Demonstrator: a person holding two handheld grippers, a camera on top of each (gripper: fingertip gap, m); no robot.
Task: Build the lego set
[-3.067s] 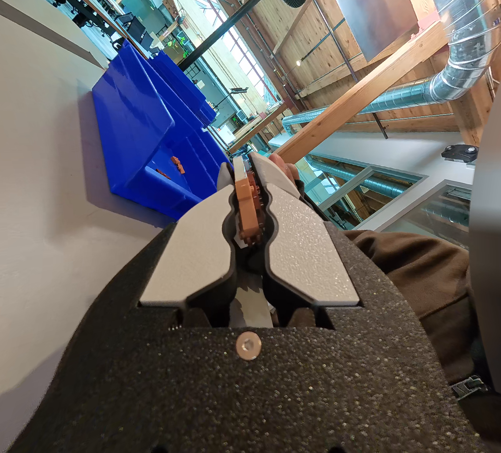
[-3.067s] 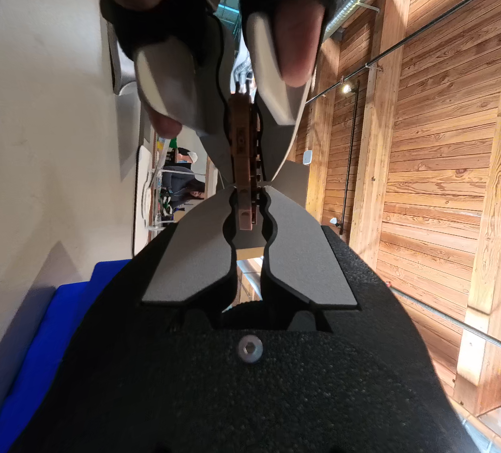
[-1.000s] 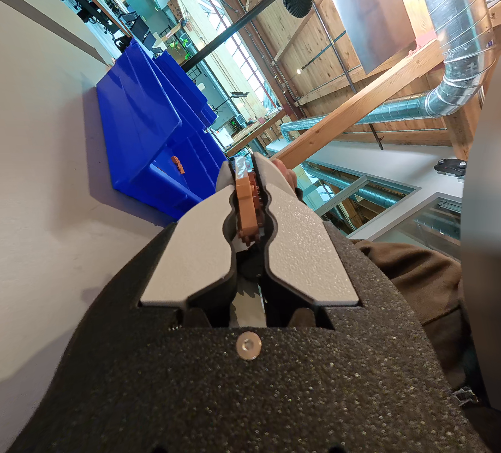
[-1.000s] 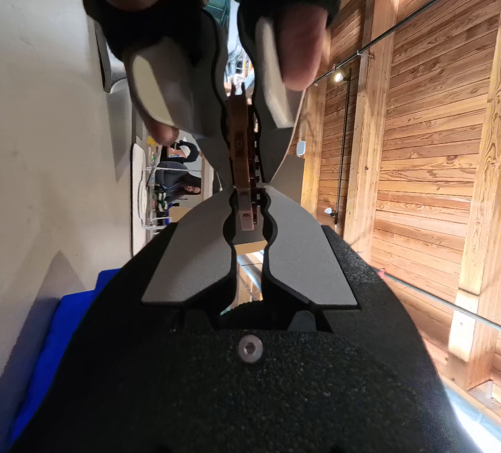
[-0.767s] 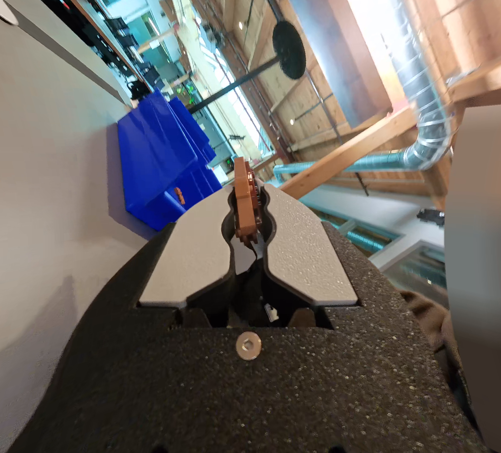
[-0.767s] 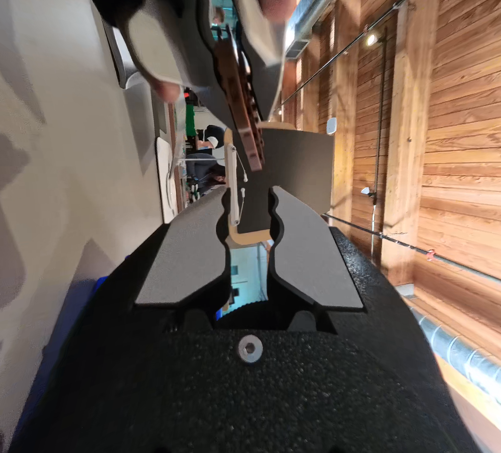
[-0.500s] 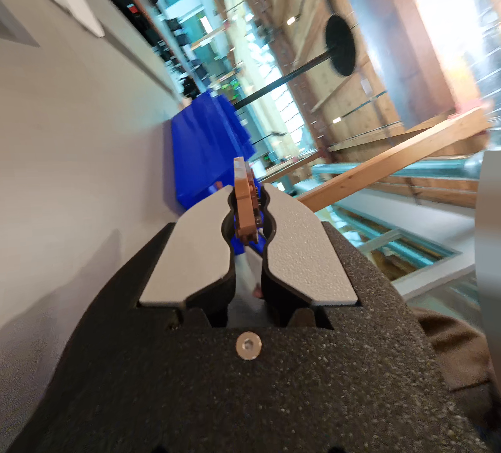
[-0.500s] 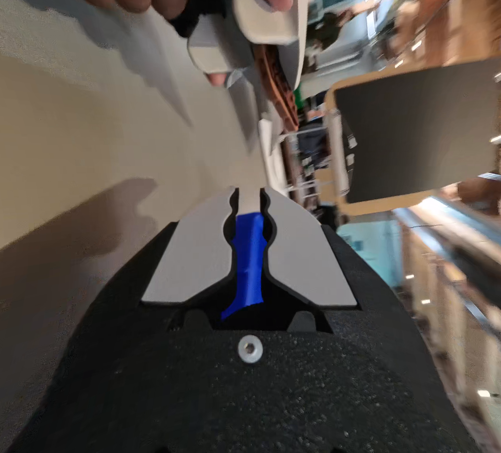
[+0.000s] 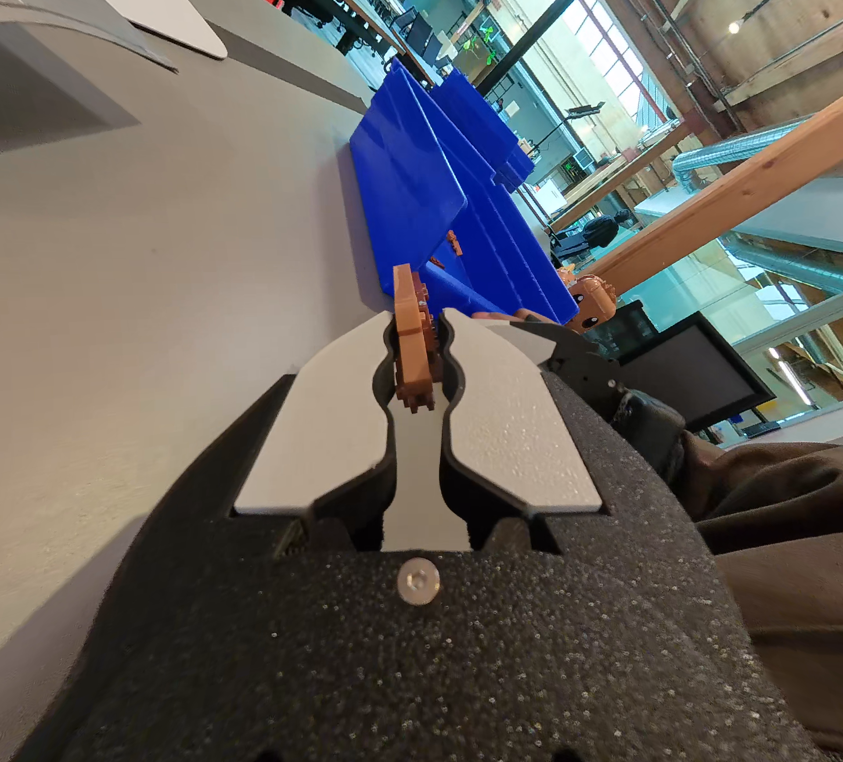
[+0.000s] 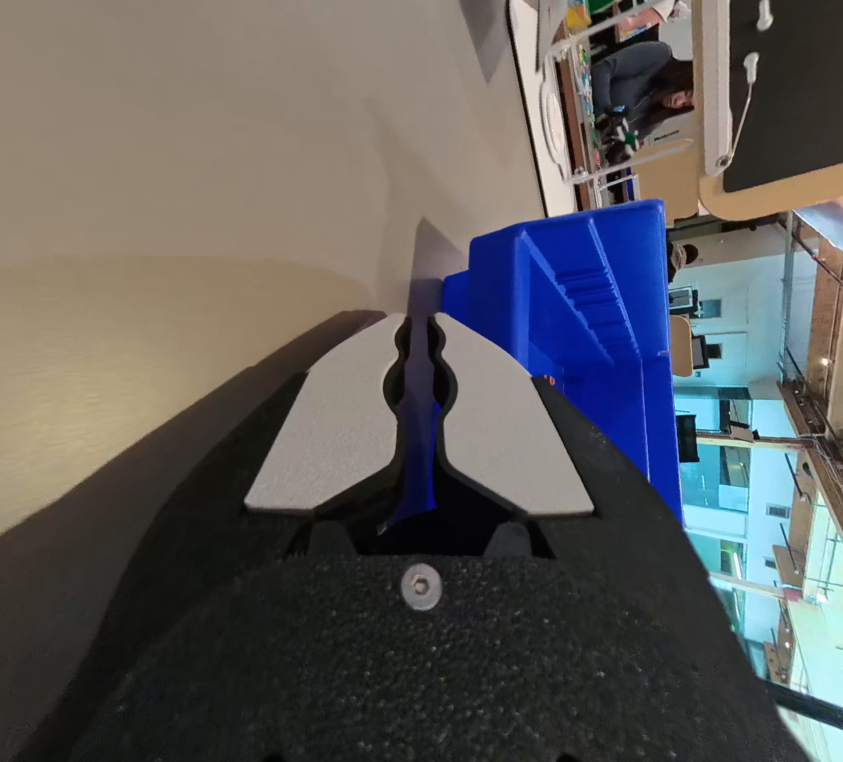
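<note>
**Me:** Starting with the left wrist view. My left gripper (image 9: 415, 352) is clamped on the brown lego assembly (image 9: 413, 345), held edge-on between the jaws and poking out past the tips. A second ago the right gripper was pinching the far end of that same piece; it has let go, so the left carries it alone. The camera has also swung down toward the table (image 9: 182, 238).

**Partner:** What's ahead of it?

**Me:** The blue bin (image 9: 410, 193) sits on the table just beyond the tips, with a couple of small brown loose pieces (image 9: 452, 242) inside. A brown lego head (image 9: 588, 297) with dark eyes peeks out past the bin's near corner. The right gripper's pale finger (image 9: 524, 336) shows low on the right, beside mine.

**Partner:** And the right wrist view?

**Me:** The right gripper (image 10: 419, 329) is nearly shut, only a narrow slot between the jaws and nothing in it. Where it faced the left gripper and the assembly before, it now faces the table and the same blue bin (image 10: 570, 307) from the side, close ahead.

**Partner:** So the press-fit is over?

**Me:** That's my reading: the join looks done, and the right gripper has turned toward the bin, probably to fetch the next part. It would need to open wider first.
</note>
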